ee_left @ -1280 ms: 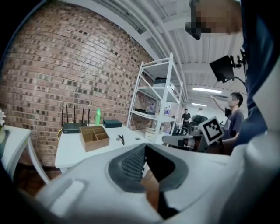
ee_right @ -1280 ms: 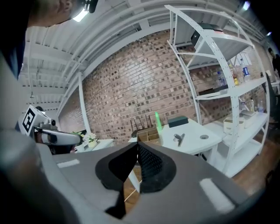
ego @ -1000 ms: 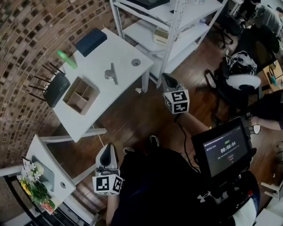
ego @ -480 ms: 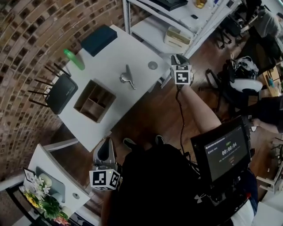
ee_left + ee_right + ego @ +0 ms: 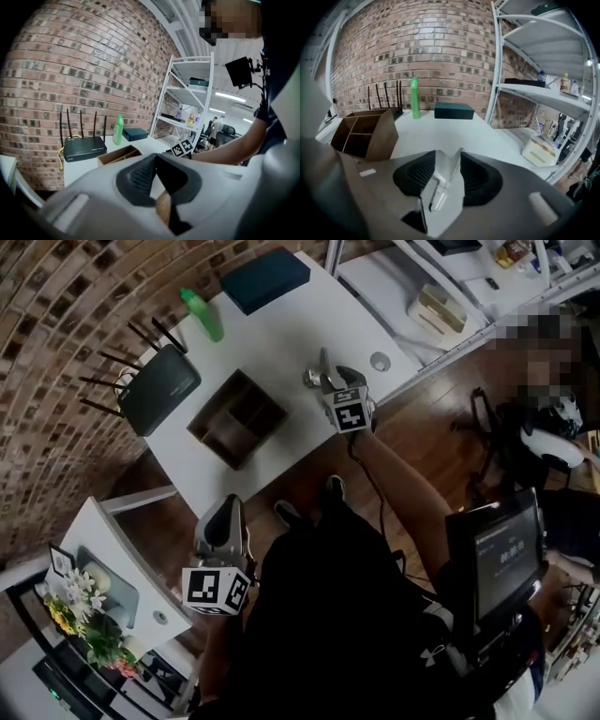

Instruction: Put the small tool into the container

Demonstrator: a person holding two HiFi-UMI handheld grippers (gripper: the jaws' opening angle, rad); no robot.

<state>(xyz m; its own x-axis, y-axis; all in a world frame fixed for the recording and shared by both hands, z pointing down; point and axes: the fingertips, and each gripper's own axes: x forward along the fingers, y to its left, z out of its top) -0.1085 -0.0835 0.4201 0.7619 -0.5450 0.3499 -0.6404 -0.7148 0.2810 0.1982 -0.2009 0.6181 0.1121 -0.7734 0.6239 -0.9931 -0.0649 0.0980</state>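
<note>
Down near the table's (image 5: 281,334) front edge, toward its right corner, the small tool (image 5: 322,360) lies on the white top. The right tongs (image 5: 333,381) are over it and opening, and the metal piece shows in the gap between their pads. The container (image 5: 237,418), a wooden box with open compartments, sits mid-table, apart from the tool on its left. A black router (image 5: 159,388) lies by the left edge. A green bottle (image 5: 202,313) and a dark flat box (image 5: 265,279) stand along the back edge by the brick wall. The left tongs (image 5: 223,512) hang clenched and empty off the front-left corner.
</note>
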